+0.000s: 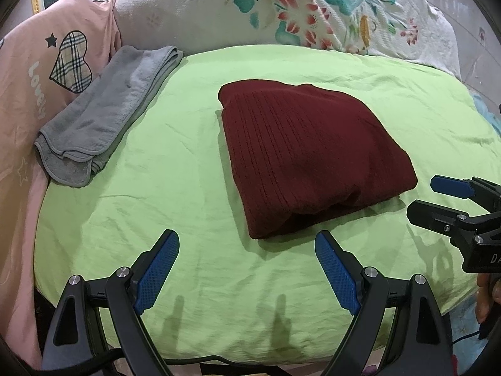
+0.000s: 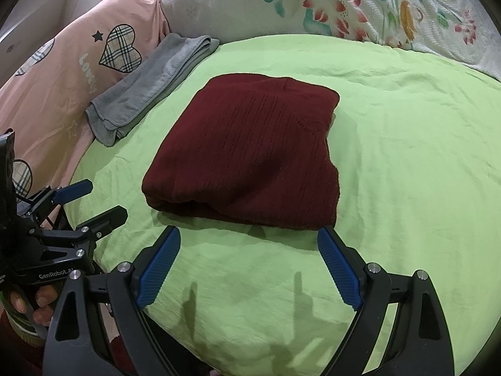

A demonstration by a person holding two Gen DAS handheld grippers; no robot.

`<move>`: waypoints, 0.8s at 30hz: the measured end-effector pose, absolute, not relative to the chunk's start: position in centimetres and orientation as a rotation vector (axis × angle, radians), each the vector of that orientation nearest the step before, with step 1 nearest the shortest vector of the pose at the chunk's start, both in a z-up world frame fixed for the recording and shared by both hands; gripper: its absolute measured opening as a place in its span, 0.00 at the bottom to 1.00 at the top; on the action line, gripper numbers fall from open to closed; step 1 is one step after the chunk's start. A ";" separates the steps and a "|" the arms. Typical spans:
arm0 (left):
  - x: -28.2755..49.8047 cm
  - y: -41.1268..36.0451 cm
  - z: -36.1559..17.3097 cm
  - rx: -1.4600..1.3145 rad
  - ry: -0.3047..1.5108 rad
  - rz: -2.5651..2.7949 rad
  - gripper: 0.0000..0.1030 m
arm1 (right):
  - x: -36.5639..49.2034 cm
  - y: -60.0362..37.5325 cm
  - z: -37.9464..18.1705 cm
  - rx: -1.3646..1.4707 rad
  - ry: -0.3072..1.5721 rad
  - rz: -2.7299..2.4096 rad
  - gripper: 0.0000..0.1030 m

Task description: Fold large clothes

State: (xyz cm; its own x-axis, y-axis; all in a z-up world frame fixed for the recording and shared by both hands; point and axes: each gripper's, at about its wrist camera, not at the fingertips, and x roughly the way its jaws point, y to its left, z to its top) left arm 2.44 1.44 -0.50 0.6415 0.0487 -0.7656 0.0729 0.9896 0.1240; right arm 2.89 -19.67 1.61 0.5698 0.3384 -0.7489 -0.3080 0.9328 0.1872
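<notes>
A dark red ribbed knit garment point(image 1: 310, 153) lies folded into a compact rectangle on the light green sheet point(image 1: 175, 194); it also shows in the right wrist view point(image 2: 250, 153). My left gripper point(image 1: 247, 244) is open and empty, just in front of the garment's near edge and to its left. My right gripper point(image 2: 249, 241) is open and empty, right before the garment's near folded edge. The right gripper shows at the right edge of the left wrist view point(image 1: 426, 197), and the left gripper at the left of the right wrist view point(image 2: 103, 200).
A folded grey towel point(image 1: 103, 122) lies to the left on the sheet's edge. A pink quilt with a plaid heart point(image 1: 72, 62) sits beyond it. A white floral blanket point(image 1: 297, 9) is heaped at the back. The green sheet point(image 2: 407, 156) stretches right of the garment.
</notes>
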 end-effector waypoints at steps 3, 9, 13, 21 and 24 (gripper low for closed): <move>2.4 1.4 -0.5 0.147 0.874 -0.016 0.87 | 2.9 -19.7 1.7 0.039 0.887 0.378 0.87; 2.4 1.5 -0.5 0.147 0.873 -0.015 0.87 | 2.9 -19.7 1.7 0.038 0.887 0.379 0.87; 2.4 1.5 -0.4 0.146 0.873 -0.017 0.87 | 2.9 -19.7 1.7 0.039 0.886 0.378 0.87; 2.4 1.5 -0.3 0.145 0.872 -0.016 0.87 | 2.9 -19.8 1.6 0.037 0.886 0.380 0.88; 2.4 1.5 -0.3 0.145 0.872 -0.016 0.87 | 2.9 -19.7 1.6 0.038 0.886 0.379 0.88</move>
State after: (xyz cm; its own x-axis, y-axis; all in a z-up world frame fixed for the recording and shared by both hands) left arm 2.40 1.47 -0.28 0.6441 0.0453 -0.7636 0.0731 0.9900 0.1204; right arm 2.89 -19.75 1.63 0.5706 0.3386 -0.7482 -0.3076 0.9328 0.1876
